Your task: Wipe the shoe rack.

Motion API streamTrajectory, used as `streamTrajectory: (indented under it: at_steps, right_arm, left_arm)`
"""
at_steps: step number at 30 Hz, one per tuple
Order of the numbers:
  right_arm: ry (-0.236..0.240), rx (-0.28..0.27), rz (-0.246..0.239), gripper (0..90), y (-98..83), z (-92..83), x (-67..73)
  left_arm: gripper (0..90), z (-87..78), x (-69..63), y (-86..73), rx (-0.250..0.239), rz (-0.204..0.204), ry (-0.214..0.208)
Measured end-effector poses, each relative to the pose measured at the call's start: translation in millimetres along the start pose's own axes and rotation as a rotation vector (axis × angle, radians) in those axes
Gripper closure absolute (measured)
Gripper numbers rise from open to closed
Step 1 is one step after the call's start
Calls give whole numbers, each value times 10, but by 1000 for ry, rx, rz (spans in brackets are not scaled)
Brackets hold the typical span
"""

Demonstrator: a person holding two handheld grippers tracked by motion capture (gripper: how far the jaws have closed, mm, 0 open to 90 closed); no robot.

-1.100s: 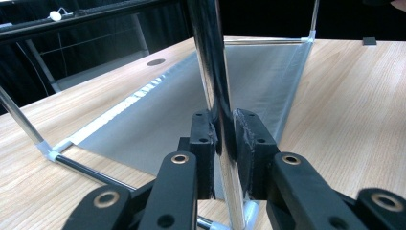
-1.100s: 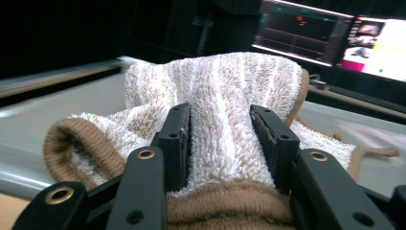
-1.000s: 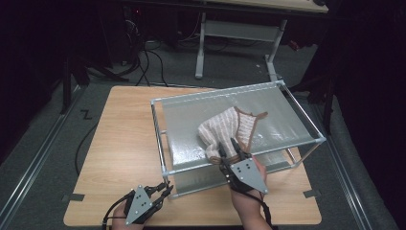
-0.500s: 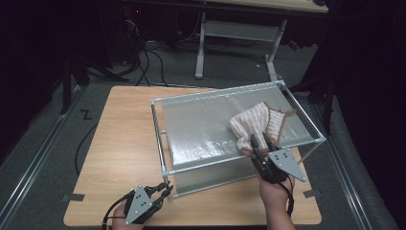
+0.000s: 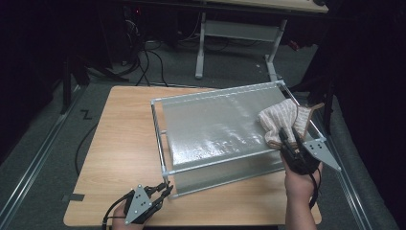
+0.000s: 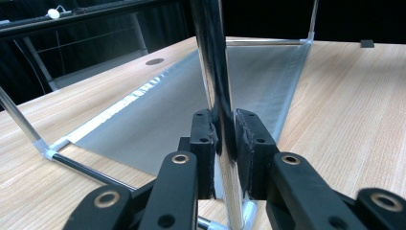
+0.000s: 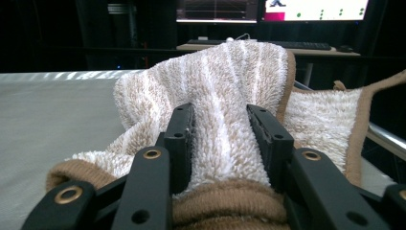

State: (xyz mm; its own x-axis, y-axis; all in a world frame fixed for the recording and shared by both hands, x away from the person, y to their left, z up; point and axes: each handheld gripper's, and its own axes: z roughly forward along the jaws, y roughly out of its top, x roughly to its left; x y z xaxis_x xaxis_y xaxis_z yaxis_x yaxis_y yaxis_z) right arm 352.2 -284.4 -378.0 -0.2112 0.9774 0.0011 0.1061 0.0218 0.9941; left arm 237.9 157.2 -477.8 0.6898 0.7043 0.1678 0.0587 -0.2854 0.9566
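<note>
A beige-and-white striped towel point(image 5: 280, 120) with brown trim lies bunched at the right end of a grey sheet point(image 5: 215, 127) stretched in a metal frame point(image 5: 210, 96); part of it hangs over the right rail. My right gripper point(image 5: 288, 137) is shut on a fold of the towel point(image 7: 225, 96). Its jaws point(image 7: 220, 127) have just been closing, with the pile pinched between the pads. My left gripper point(image 5: 164, 189) is shut on the shiny upright post point(image 6: 215, 72) at the frame's near-left corner, and its pads point(image 6: 203, 139) press the post from both sides.
The frame stands on a wooden table point(image 5: 124, 139) with bare wood to its left. A patch of tape point(image 5: 76, 197) marks the near-left edge. Behind the table are a desk's white legs point(image 5: 198, 48), floor cables point(image 5: 148, 57) and lit monitors point(image 7: 273, 9).
My right gripper has dragged the towel rightwards across the sheet, from the middle to the frame's right rail. The left gripper has stayed clamped on the post.
</note>
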Motion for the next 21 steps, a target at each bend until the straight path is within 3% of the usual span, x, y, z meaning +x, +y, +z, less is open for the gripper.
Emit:
streamTrajectory:
  at_steps: [12, 21]
  right_arm:
    - [-37, 12, 17, 648, 26, 63, -115]
    - [-13, 24, 42, 653, 37, 67, -112]
  left_arm:
    - [779, 3, -3, 3, 0, 12, 6]
    - [779, 4, -4, 4, 2, 17, 8]
